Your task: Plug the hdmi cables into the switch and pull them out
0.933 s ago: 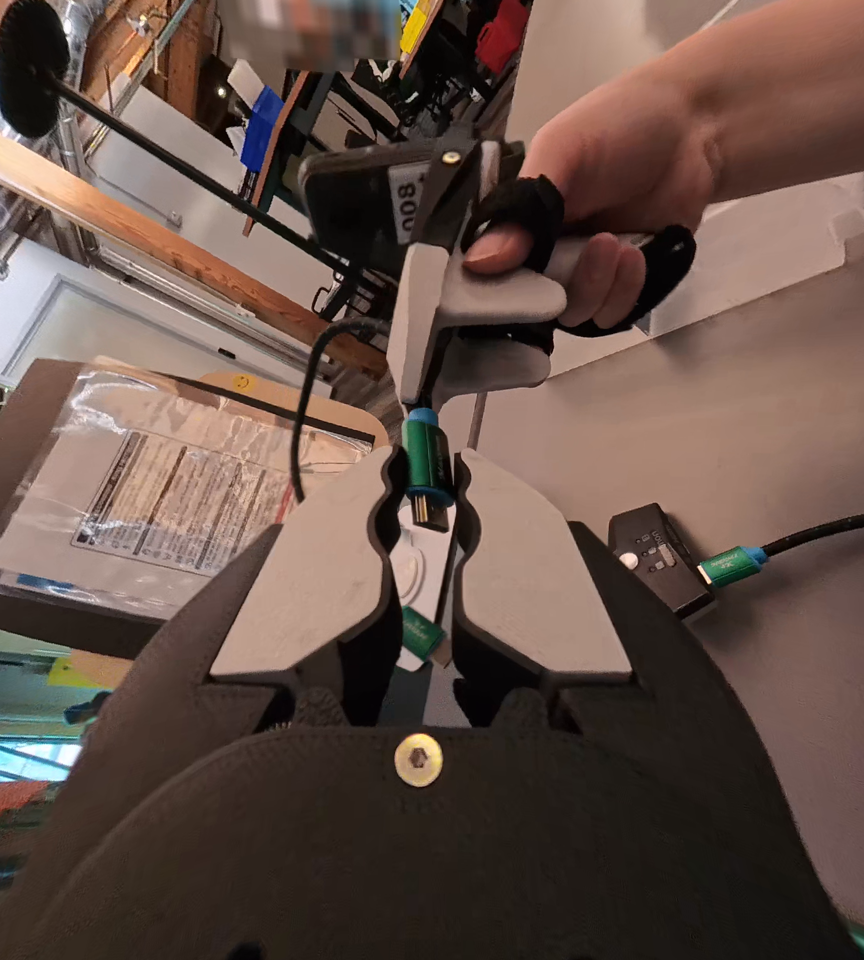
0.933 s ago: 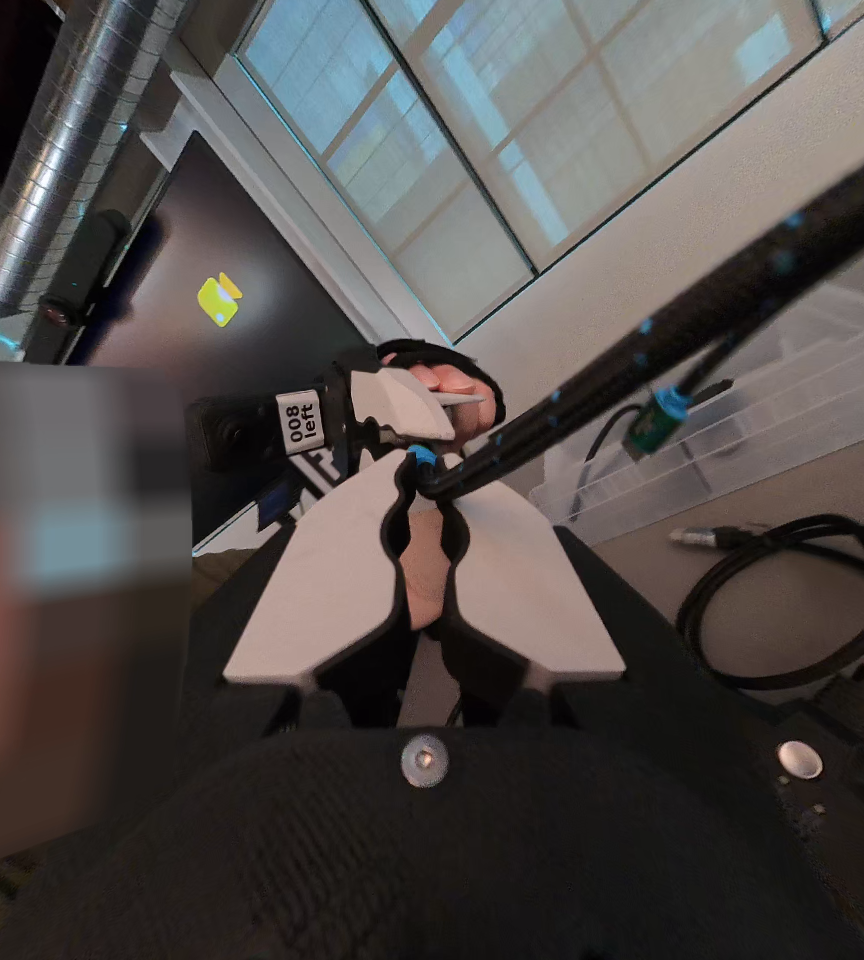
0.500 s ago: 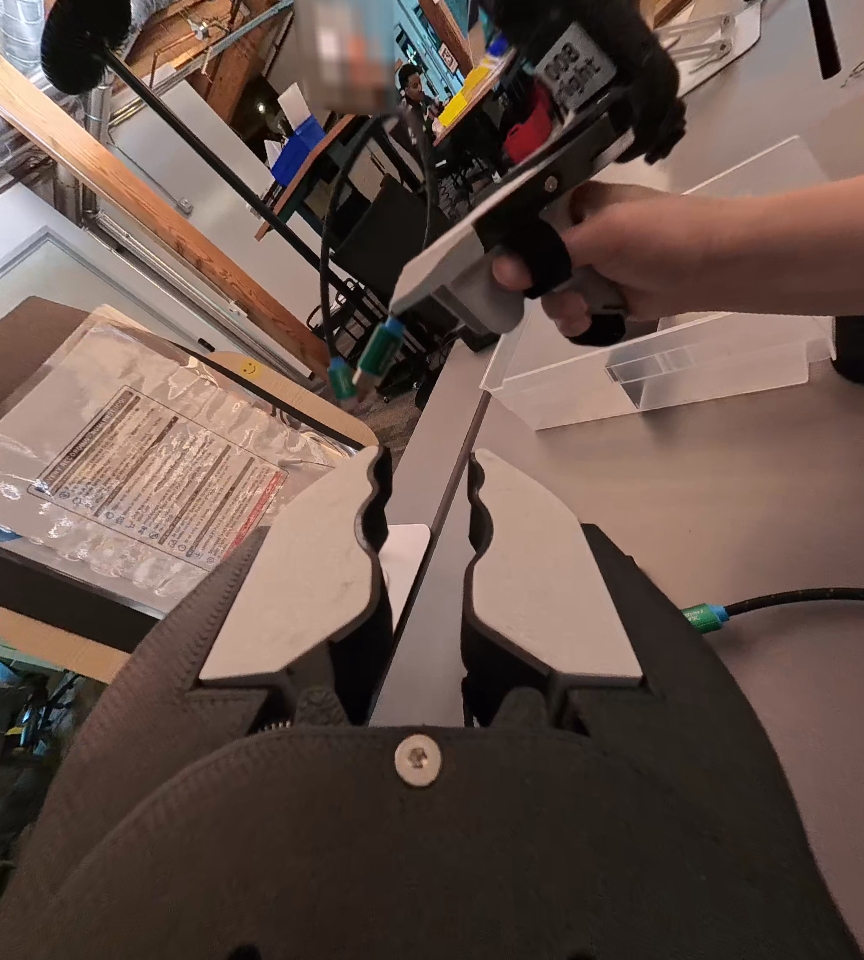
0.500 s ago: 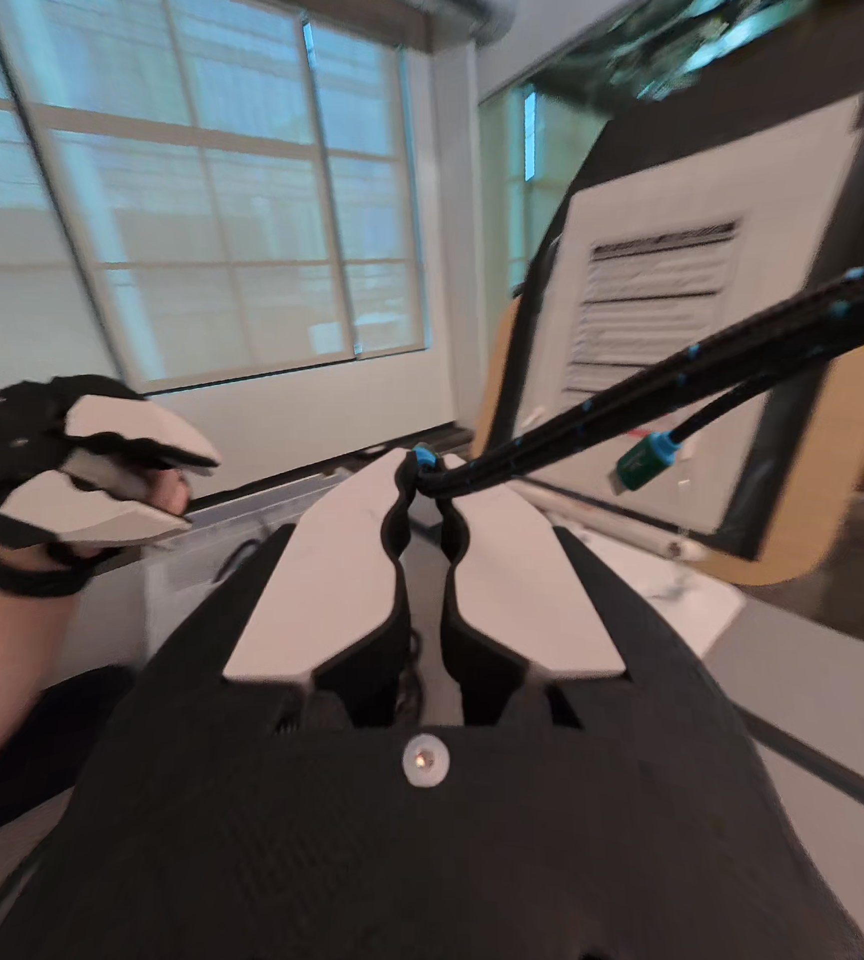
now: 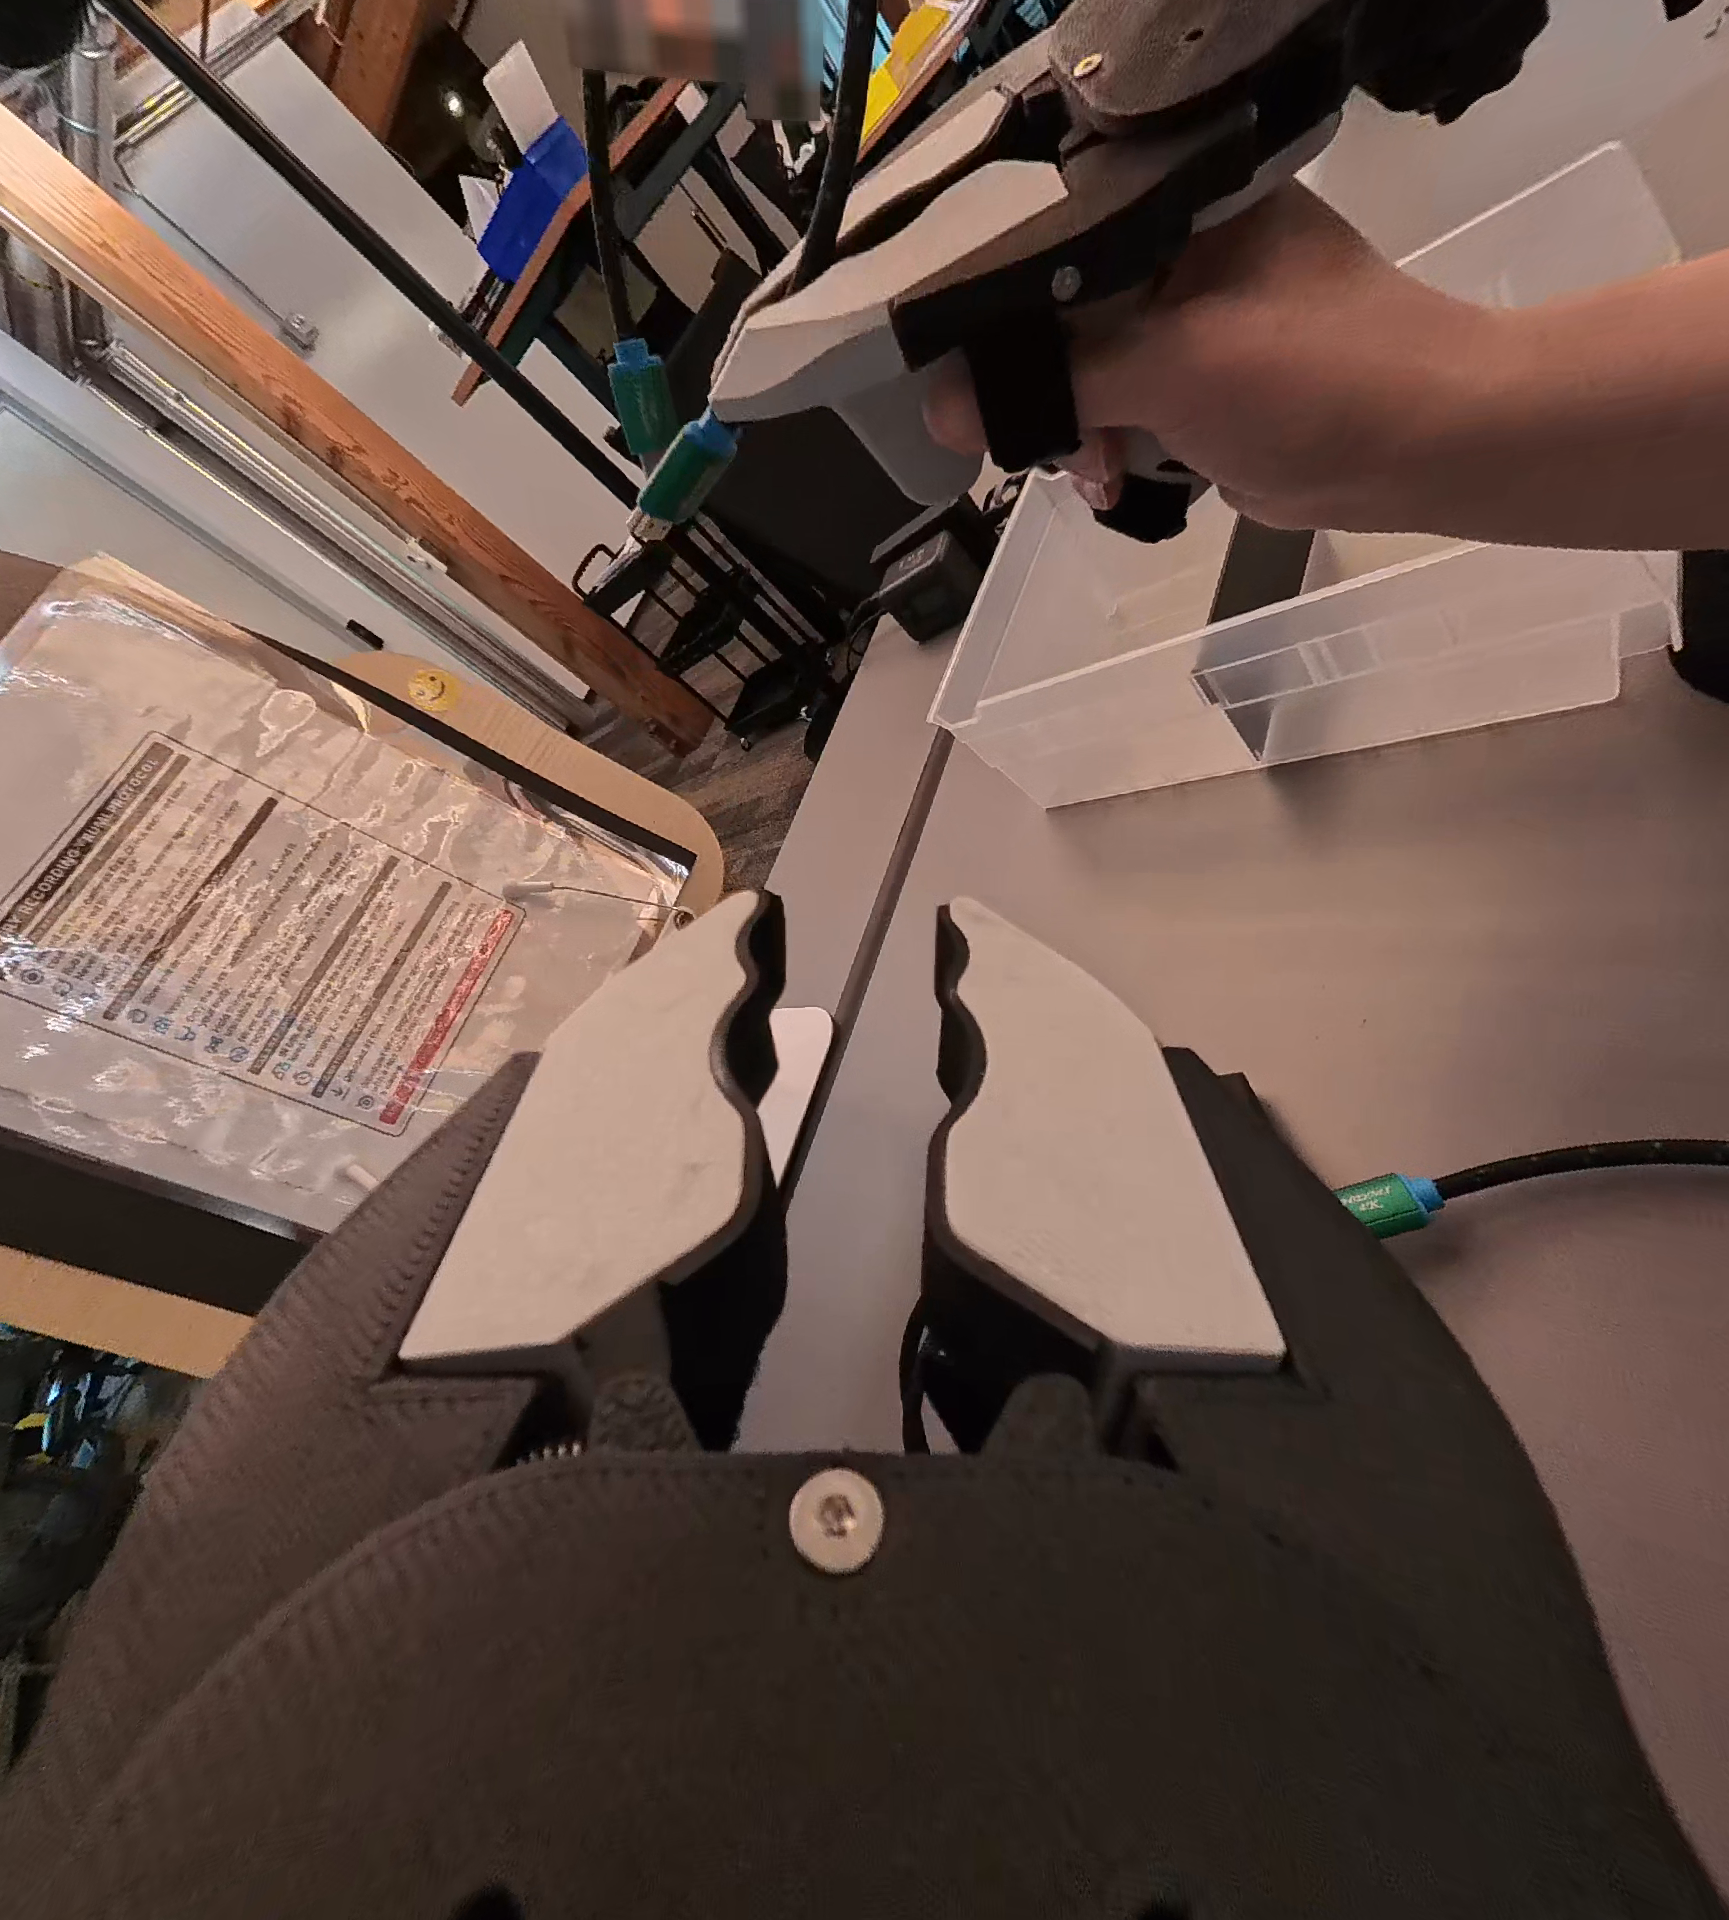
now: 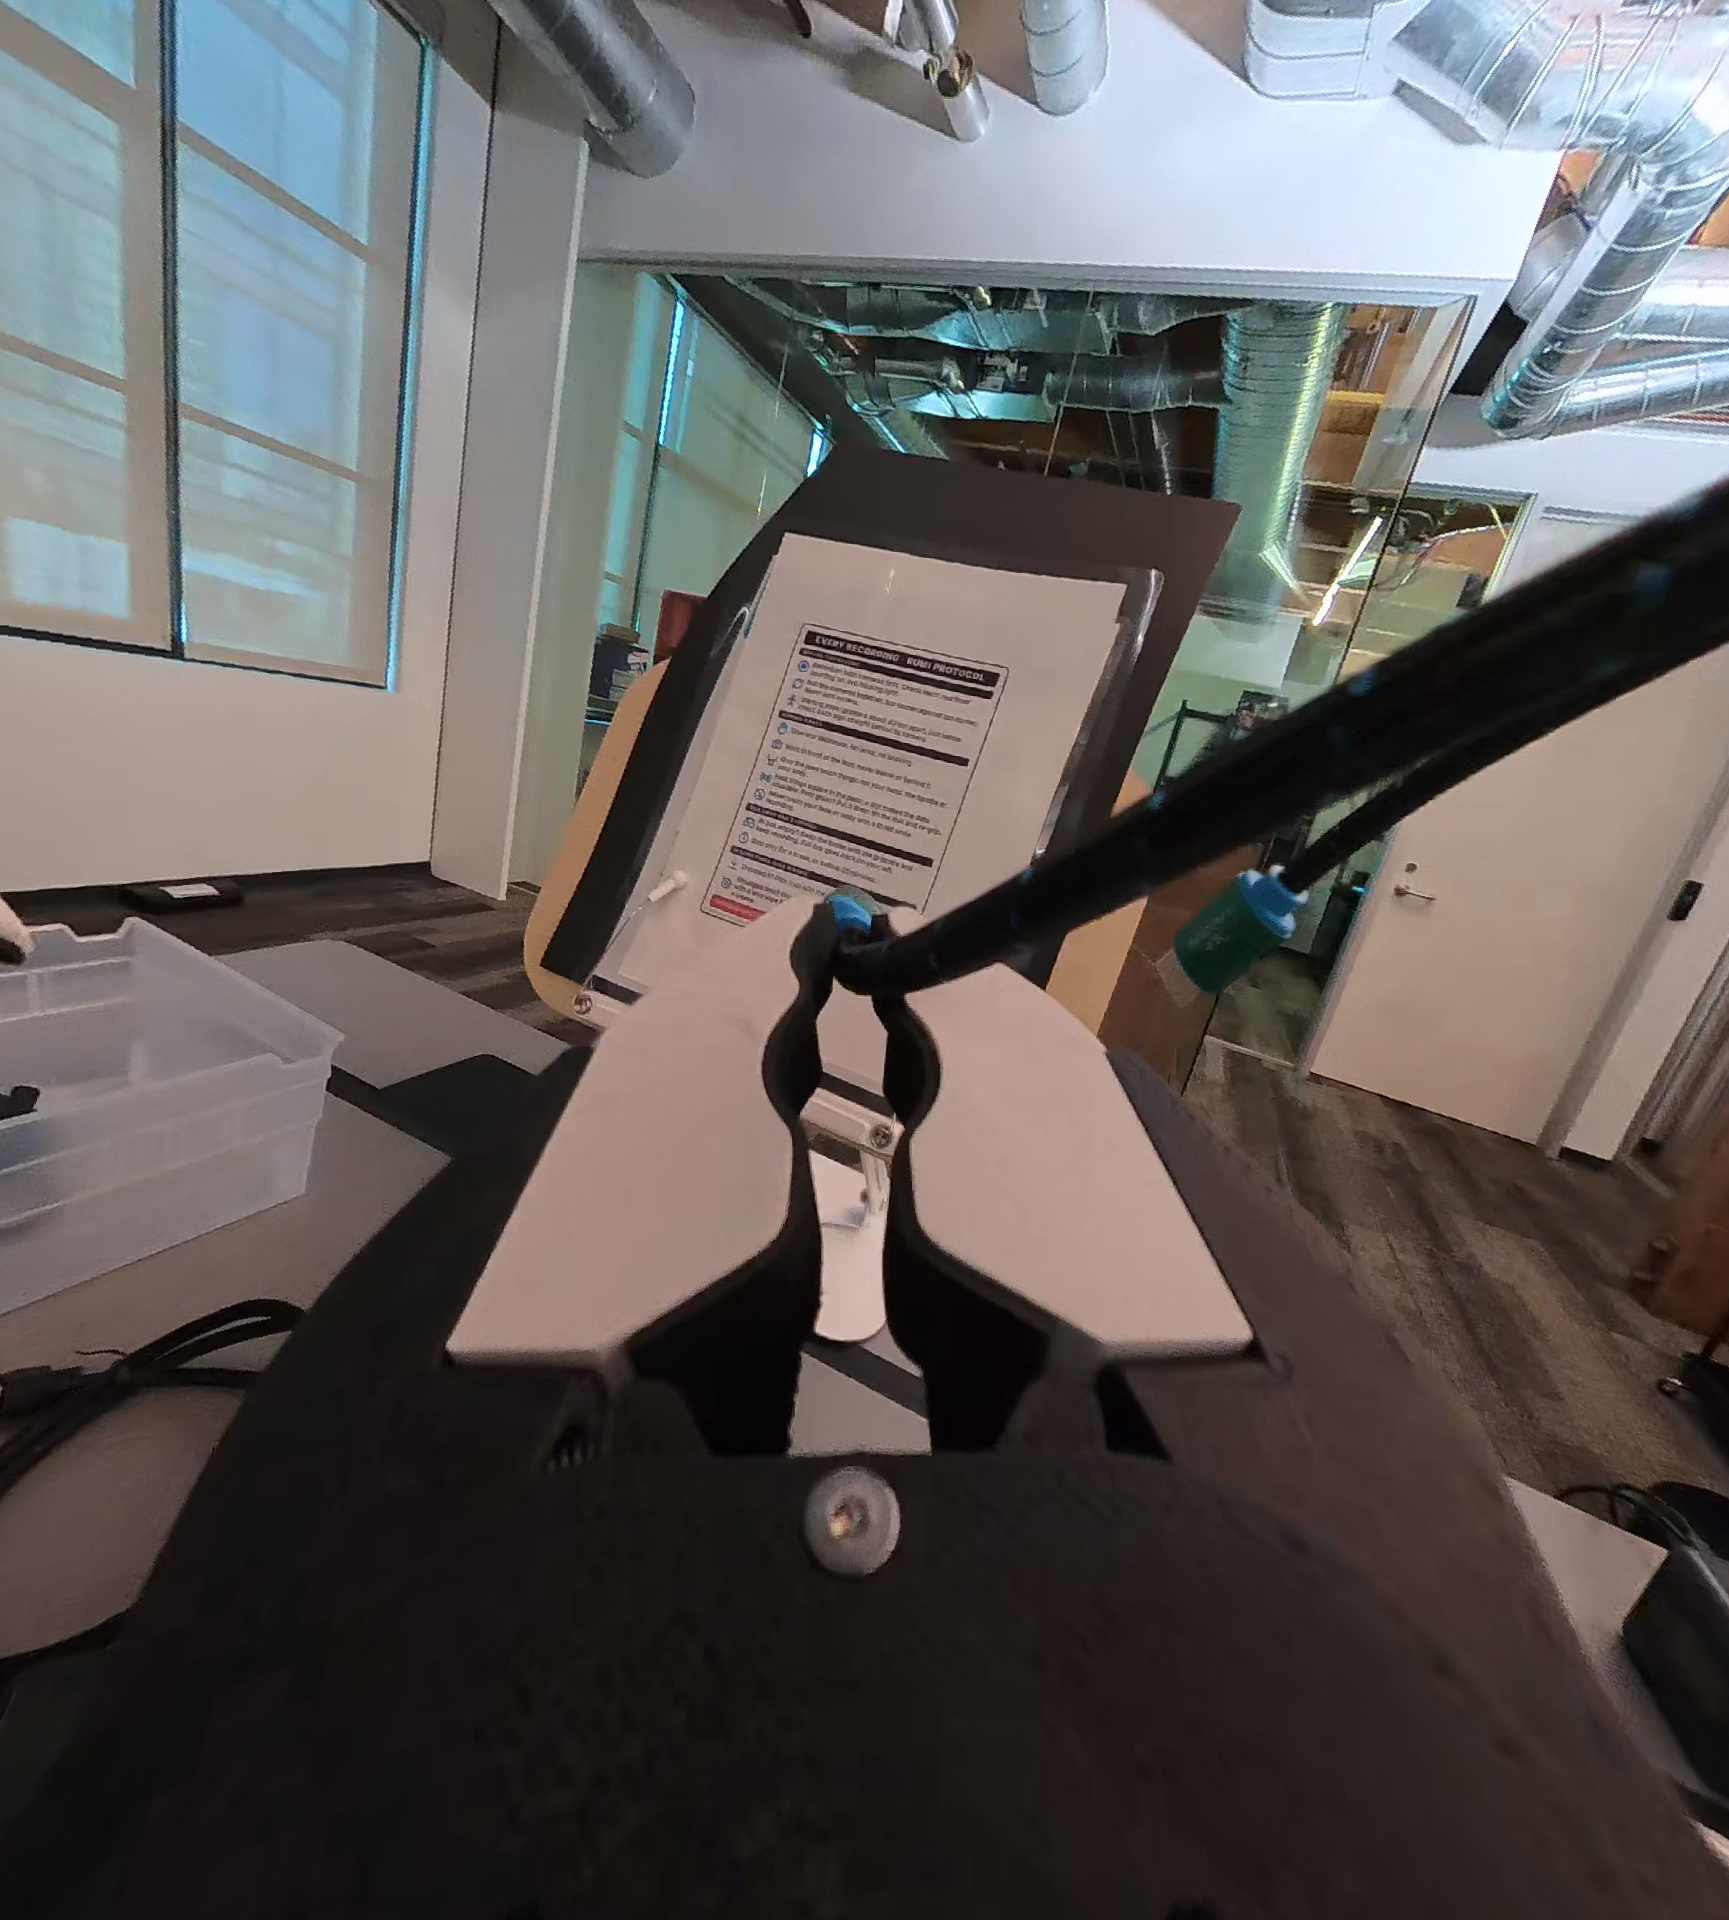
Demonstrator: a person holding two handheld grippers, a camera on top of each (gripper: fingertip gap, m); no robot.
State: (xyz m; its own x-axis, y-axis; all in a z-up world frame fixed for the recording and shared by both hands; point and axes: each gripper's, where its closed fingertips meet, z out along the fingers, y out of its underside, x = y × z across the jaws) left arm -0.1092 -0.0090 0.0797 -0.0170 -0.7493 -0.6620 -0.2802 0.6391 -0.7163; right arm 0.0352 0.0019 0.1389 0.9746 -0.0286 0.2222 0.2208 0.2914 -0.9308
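**Cable carried aloft, switch out of sight**

The right tongs (image 6: 855, 940) are clenched on a black braided HDMI cable (image 6: 1359, 727) just behind its green plug (image 5: 685, 480), which pokes out past the tips and points down toward the floor beyond the counter (image 5: 1359, 935). The same cable's far plug (image 6: 1229, 940) dangles freely in the air beside them. A second cable's green plug (image 5: 1385, 1205) lies on the counter near the left tongs (image 5: 860, 925), which are released, holding nothing, with a clear gap between the fingers. The part it would enter is hidden behind the left tongs, so I cannot tell whether it is seated, and the switch itself cannot be made out in either view.

My reading is that the task is between steps: one cable is held free of any port. The next move likely calls for lowering the held plug to the counter, either squaring it to a port or setting it aside.

A clear plastic bin (image 5: 1307, 686) stands farther along the counter; a clear inner divider shows in one view and a dark item, too indistinct to name, in the other. A coil of black cord (image 6: 60, 1434) lies on the counter beside it.
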